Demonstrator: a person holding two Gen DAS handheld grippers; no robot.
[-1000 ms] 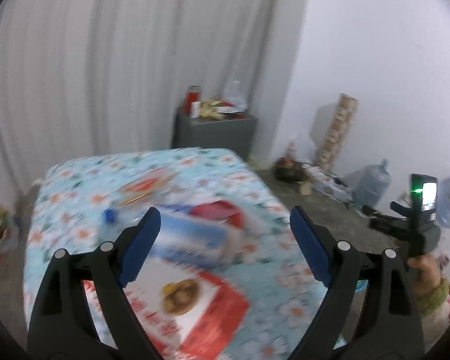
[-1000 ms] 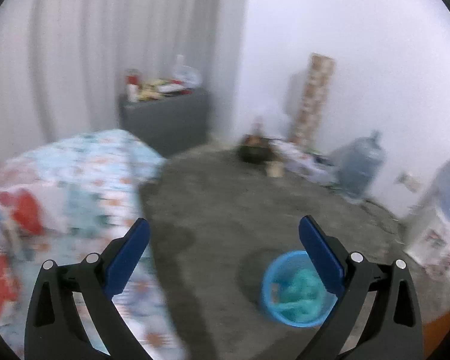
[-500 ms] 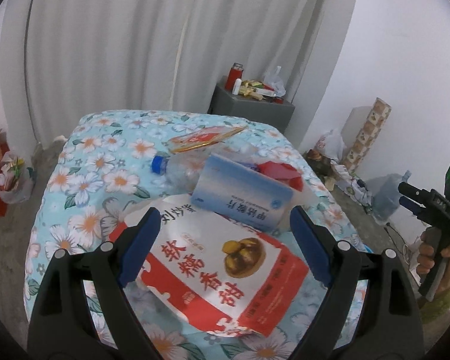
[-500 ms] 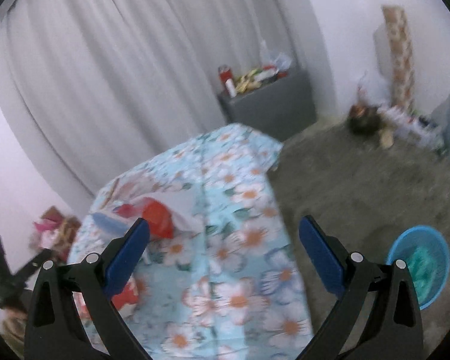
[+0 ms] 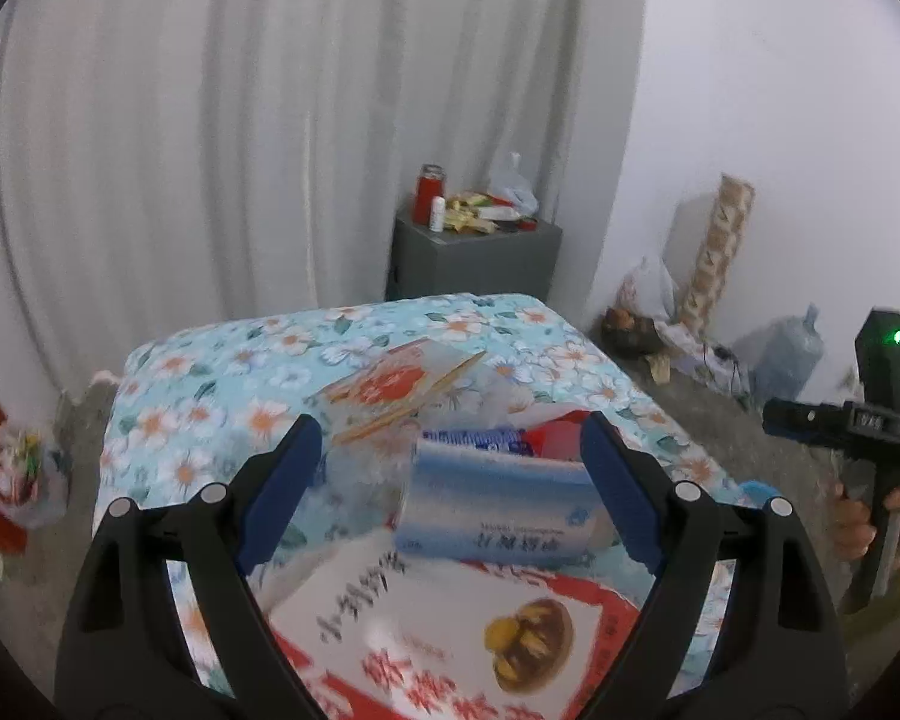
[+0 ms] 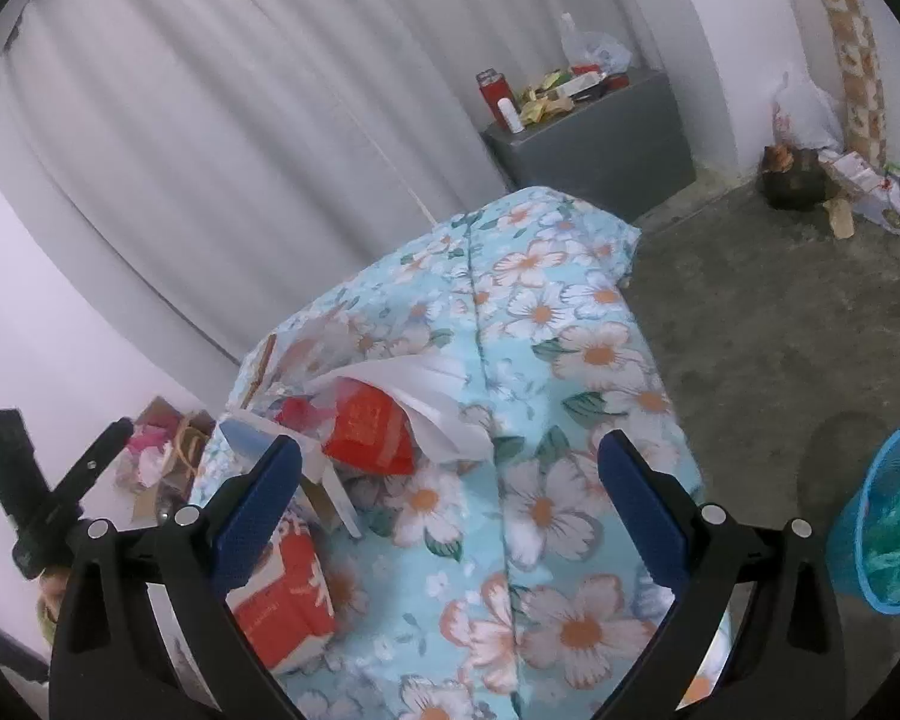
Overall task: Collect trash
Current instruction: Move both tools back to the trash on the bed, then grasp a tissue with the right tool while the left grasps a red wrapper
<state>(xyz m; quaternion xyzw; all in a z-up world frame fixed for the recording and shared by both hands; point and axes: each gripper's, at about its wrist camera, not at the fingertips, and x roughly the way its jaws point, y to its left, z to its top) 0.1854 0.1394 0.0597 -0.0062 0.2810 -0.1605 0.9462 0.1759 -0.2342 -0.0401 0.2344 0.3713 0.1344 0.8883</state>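
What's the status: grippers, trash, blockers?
Left gripper open, empty, facing blue box. Right gripper open, empty, over floral cloth. Trash uncollected. Blue bin on floor.

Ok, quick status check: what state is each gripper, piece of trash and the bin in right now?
Left gripper: open, holding nothing.
Right gripper: open, holding nothing.
Blue-and-white cardboard box: lying flat on the red-and-white snack bag.
Red-and-white snack bag: lying flat on the floral tablecloth.
Blue mesh waste basket: upright on the floor, partly filled.

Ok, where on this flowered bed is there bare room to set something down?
Bare floral cover runs along the floor-side edge, right of the red-and-white plastic bag. The side nearer the left tongs is crowded: blue-white box, red snack packet.
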